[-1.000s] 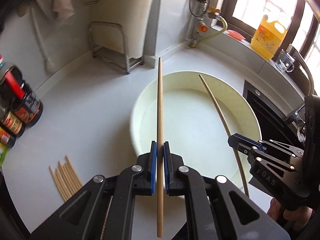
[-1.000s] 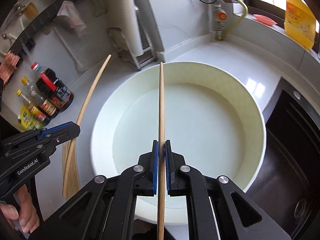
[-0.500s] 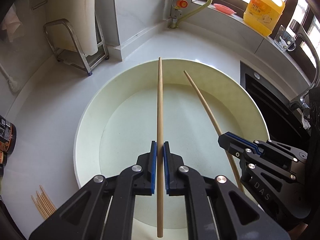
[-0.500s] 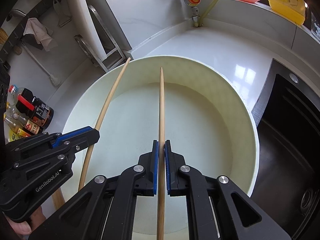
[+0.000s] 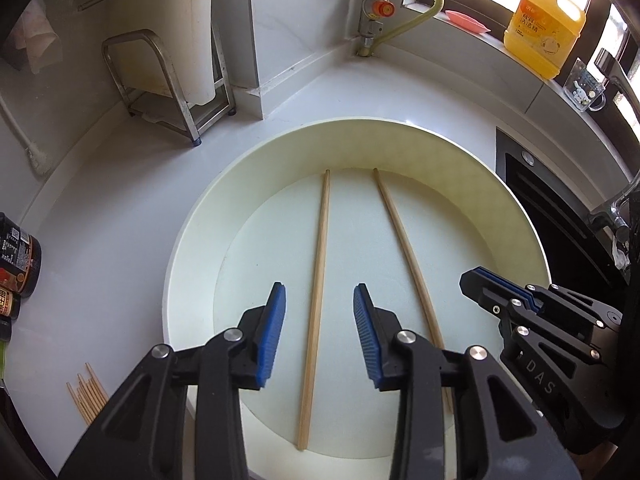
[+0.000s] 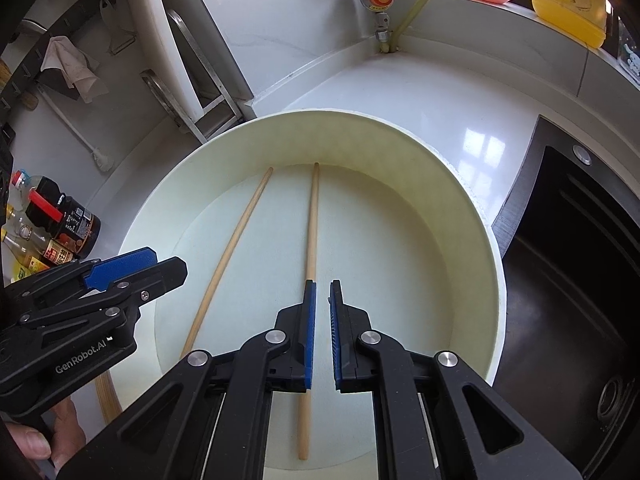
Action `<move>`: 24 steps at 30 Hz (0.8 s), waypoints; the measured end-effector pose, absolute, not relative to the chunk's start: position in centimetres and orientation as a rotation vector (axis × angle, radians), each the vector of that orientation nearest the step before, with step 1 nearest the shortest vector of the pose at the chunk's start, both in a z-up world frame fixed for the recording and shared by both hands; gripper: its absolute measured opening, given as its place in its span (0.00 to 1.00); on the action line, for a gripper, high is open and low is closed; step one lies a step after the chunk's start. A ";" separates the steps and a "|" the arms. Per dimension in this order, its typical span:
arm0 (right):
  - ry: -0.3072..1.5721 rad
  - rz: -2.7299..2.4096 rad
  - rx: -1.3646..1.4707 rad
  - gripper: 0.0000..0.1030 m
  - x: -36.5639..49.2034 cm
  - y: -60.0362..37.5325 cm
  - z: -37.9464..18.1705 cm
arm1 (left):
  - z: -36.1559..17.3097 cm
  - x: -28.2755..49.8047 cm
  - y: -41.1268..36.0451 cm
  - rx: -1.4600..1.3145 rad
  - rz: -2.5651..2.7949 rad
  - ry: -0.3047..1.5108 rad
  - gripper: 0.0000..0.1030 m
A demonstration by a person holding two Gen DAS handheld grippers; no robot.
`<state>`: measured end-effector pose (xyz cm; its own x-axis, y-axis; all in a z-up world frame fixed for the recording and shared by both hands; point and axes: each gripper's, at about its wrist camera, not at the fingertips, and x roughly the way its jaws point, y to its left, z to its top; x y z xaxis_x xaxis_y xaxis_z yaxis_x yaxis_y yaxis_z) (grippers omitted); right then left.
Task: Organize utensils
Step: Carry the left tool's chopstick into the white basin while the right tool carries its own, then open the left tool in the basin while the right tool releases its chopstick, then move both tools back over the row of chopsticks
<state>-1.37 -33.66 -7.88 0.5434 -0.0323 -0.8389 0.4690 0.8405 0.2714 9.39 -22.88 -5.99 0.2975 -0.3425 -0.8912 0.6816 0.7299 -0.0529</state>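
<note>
Looking down through my left hand-held gripper (image 5: 319, 328), I see its blue pads spread wide, with one chopstick (image 5: 316, 304) lying flat on the floor of the cream basin (image 5: 192, 240) between and beneath them, touched by neither pad. A second chopstick (image 5: 404, 252) lies to its right in the same basin, the two angled apart toward me. My right hand-held gripper (image 6: 322, 332) stands only narrowly parted; that second chopstick (image 6: 309, 248) runs along under its left pad, and I cannot tell whether the pad touches it.

Around the basin the white tabletop (image 5: 120, 208) carries a bundle of chopsticks (image 5: 86, 396) at the near left, dark sauce bottles (image 6: 60, 224) further left, and a metal rack (image 5: 168, 80) against the back wall. A yellow detergent jug (image 5: 544, 28) and a pink dish (image 5: 468, 24) sit on the window ledge. The black sink (image 6: 568, 272) lies just beside the basin on the right. Each gripper's body crowds the other's view at the basin's near edge.
</note>
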 end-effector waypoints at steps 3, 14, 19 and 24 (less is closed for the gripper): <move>0.959 -0.313 0.506 0.06 -1.7 -33.5 -7.6 | -5.6 8.9 -22.2 0.366 -0.701 1.062 0.34; 0.948 -0.296 0.488 0.09 -2.9 -31.5 -6.3 | -4.4 6.7 -19.2 0.360 -0.701 1.053 0.35; 0.937 -0.283 0.473 0.13 -3.6 -29.9 -5.5 | -3.5 5.5 -17.5 0.349 -0.699 1.035 0.39; 0.922 -0.274 0.456 0.19 -4.5 -28.2 -4.6 | -3.0 4.5 -15.0 0.333 -0.682 1.026 0.41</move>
<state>-4.52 -28.18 -4.60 0.5795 -0.0341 -0.8142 0.4163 0.8713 0.2598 4.55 -15.01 -2.97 0.3384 -0.3626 -0.8683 0.6601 0.7491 -0.0556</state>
